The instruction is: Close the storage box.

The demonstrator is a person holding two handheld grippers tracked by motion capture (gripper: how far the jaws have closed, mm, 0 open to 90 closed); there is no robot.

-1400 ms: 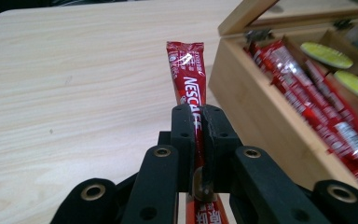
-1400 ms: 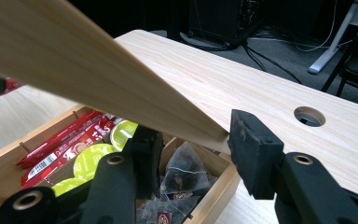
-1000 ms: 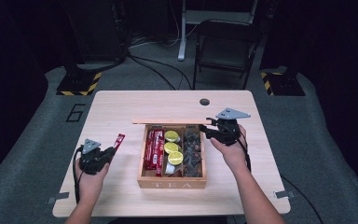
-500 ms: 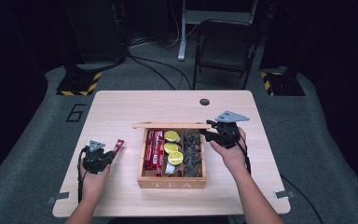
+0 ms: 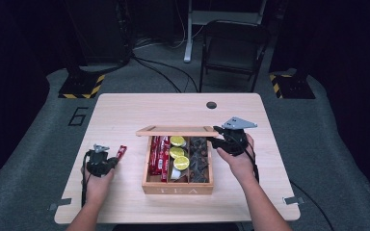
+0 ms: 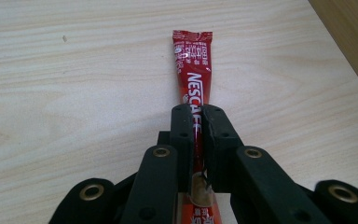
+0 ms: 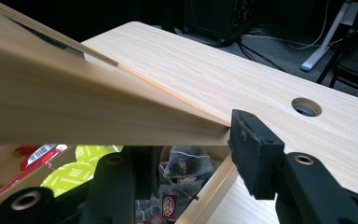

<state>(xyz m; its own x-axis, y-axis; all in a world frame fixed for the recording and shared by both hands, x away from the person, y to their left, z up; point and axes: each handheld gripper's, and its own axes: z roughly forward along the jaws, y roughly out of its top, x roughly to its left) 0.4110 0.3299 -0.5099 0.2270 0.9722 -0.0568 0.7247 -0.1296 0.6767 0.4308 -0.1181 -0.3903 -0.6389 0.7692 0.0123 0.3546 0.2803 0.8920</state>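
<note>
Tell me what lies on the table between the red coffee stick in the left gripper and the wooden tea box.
Nothing: in the high view, bare table separates the coffee stick from the tea box.

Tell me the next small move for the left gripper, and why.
Probably lift the red Nescafe stick and carry it toward the tea box. The left gripper is shut on it, low over the table, while the right gripper holds the lid open above the red-stick compartment.

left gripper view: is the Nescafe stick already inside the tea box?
No. The Nescafe stick lies on the bare table, its near end clamped by the left gripper, outside the box.
</note>
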